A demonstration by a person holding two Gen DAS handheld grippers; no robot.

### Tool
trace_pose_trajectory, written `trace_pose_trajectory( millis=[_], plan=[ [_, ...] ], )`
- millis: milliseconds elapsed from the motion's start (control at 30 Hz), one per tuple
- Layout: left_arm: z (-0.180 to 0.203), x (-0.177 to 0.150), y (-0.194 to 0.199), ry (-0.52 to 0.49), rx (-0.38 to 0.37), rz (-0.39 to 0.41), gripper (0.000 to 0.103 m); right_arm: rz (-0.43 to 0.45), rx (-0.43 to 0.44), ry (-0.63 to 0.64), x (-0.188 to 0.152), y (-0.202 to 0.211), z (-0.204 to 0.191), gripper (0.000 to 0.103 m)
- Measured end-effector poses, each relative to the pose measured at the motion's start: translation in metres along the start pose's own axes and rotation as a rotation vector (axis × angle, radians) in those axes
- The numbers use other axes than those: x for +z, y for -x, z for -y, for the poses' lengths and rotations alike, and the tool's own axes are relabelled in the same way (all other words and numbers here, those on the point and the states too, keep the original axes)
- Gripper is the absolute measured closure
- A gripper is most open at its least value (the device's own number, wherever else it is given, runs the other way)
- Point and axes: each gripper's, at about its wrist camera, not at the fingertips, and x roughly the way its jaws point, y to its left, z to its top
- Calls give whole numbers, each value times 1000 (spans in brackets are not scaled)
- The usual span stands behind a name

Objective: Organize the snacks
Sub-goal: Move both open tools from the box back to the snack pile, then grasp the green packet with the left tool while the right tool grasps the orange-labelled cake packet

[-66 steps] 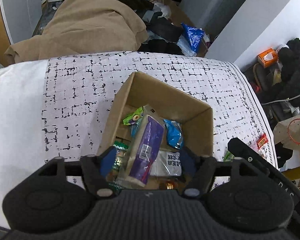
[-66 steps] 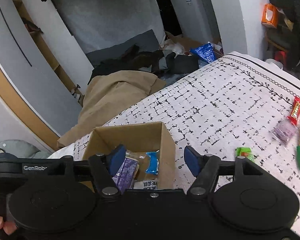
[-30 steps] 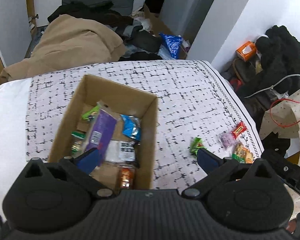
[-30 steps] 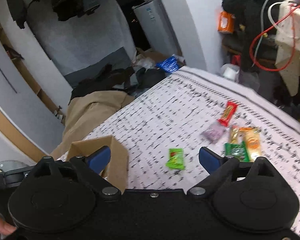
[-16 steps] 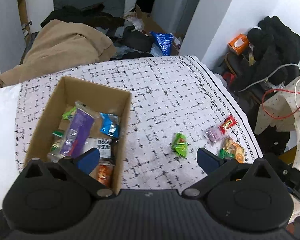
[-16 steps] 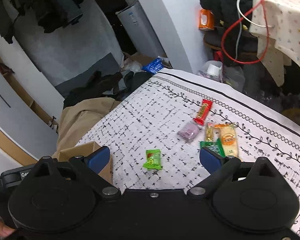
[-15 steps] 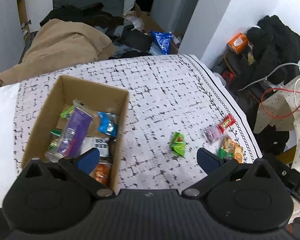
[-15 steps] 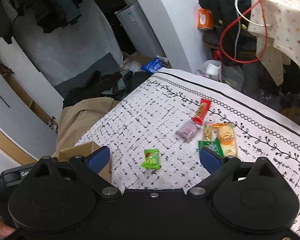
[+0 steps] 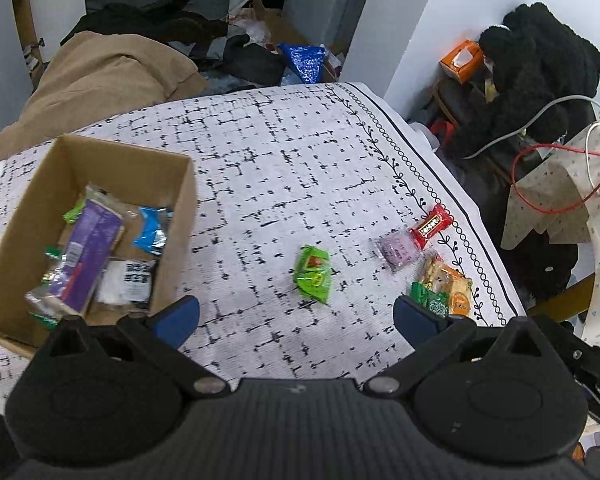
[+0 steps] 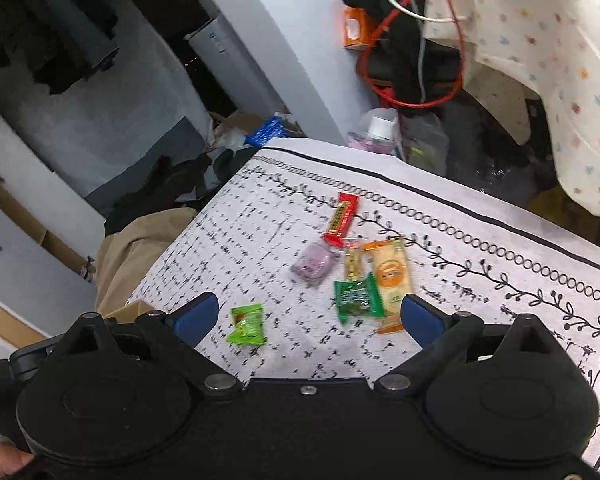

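A cardboard box (image 9: pixel 182 200) at the left of the patterned tablecloth holds several snack packs, among them a purple pack (image 9: pixel 86 256) and a blue one (image 9: pixel 152 234). Loose on the cloth lie a light green packet (image 9: pixel 313 274) (image 10: pixel 247 324), a lilac pouch (image 9: pixel 398 249) (image 10: pixel 313 263), a red bar (image 9: pixel 431 226) (image 10: pixel 342 218), an orange cracker pack (image 9: pixel 448 286) (image 10: pixel 390 274) and a dark green pack (image 9: pixel 430 300) (image 10: pixel 356 296). My left gripper (image 9: pixel 296 318) is open and empty above the cloth, just short of the light green packet. My right gripper (image 10: pixel 306 316) is open and empty, with the dark green pack between its fingers' line.
The tablecloth (image 9: pixel 284 152) ends in a leafy border at the right edge. Beyond it are a black fluffy heap (image 9: pixel 536 68), red and white cables (image 10: pixel 416 60) and an orange tissue box (image 9: pixel 460 58). A tan blanket (image 9: pixel 108 76) lies on the floor behind.
Both grippers have swung right, away from the box and toward the loose snacks. The left one has opened wider since it hovered over the box. The snacks have not moved.
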Motion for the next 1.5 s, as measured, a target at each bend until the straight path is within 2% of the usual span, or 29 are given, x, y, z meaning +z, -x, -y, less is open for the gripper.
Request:
trace_pose_trajectory(
  millis=[333, 500, 667, 967, 1167, 1333, 1433, 1467, 1500],
  plan=[
    [20, 7, -40, -11, 17, -9, 3, -48, -44, -83, 2, -33, 37, 7],
    [23, 10, -65, -16, 39, -30, 10, -65, -45, -114, 5, -50, 47, 16],
    [23, 14, -94, -6, 63, -62, 18, -88, -61, -151, 8, -70, 61, 35],
    [31, 17, -137, -11, 73, -126, 38, -118, -120, -118, 13, -106, 67, 50],
    [36, 12, -153, -20, 82, -152, 43, -141, -172, -86, 14, -126, 69, 53],
    [39, 9, -154, -40, 101, -135, 46, -189, -162, -74, 11, -142, 64, 53],
    [37, 10, -152, -37, 114, -126, 59, -198, -173, -46, 9, -146, 59, 53],
    [36, 10, -151, -34, 116, -124, 68, -200, -176, -44, 8, -147, 59, 53],
    [34, 11, -150, -28, 113, -123, 68, -200, -177, -45, 9, -147, 60, 54]
  ],
)
